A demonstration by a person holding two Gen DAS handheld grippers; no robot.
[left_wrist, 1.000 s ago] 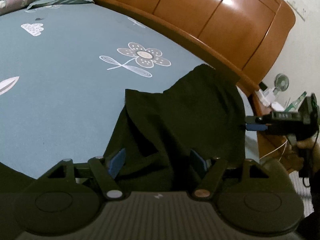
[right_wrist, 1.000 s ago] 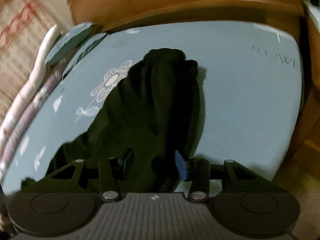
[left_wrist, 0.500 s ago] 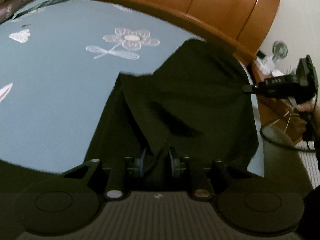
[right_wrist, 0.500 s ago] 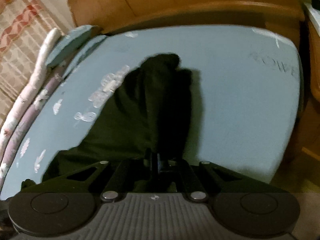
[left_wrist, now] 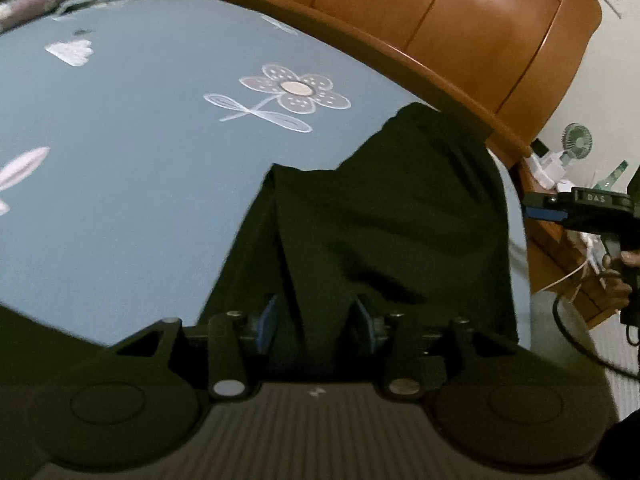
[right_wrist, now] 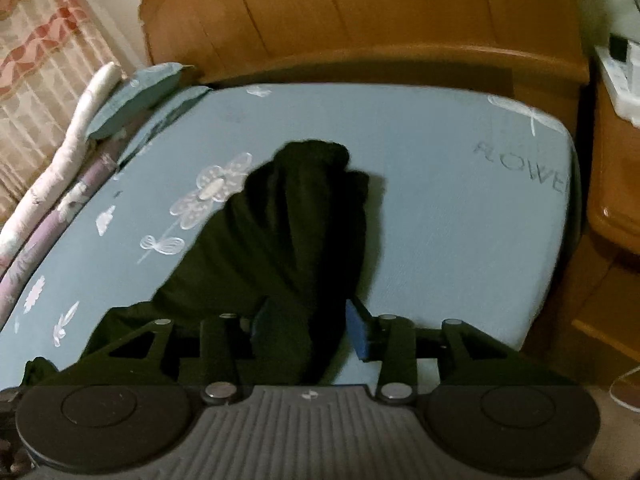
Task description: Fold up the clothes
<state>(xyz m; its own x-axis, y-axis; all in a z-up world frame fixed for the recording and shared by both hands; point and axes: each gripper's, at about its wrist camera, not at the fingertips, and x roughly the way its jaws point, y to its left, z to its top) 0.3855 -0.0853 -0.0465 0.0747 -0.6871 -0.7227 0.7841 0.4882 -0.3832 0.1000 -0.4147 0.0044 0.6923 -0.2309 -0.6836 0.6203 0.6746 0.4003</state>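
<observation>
Item: bed (left_wrist: 120, 168) with a light blue sheet printed in white flowers (left_wrist: 294, 92) and leaves, backed by a glossy orange-brown wooden headboard (left_wrist: 460, 40). At the far left edge, in the right wrist view, a patterned curtain (right_wrist: 44, 48), then rolled pale bedding (right_wrist: 60, 168) and a blue pillow (right_wrist: 148, 96) along the bed's side.

Item: dark garment (left_wrist: 392, 224), near black, lay on the sheet towards the bed's right half, just beside the printed flower, its far end bunched near the headboard. Its near end rose in folds to both grippers. In the right wrist view the same cloth (right_wrist: 296, 232) ran as a long rumpled strip from mid-bed down to the camera.

Item: left gripper (left_wrist: 316, 320), blue-padded jaws partly spread, having just been opening. A ridge of the dark cloth stood between the pads; neither pad clearly pressed on it.

Item: right gripper (right_wrist: 306, 326), jaws likewise partly spread and just opened. A fold of the garment hung between them, lying against the left pad, with a sliver of sheet showing before the right pad. From the left wrist view this gripper (left_wrist: 540, 210) appeared at the right edge, carried by a hand (left_wrist: 622, 280) with a trailing cable.

Item: bedside cabinet (left_wrist: 560, 240), wooden, right of the bed, carrying a small green fan (left_wrist: 576, 142), a white object too small to identify, and a green bottle (left_wrist: 612, 176).
</observation>
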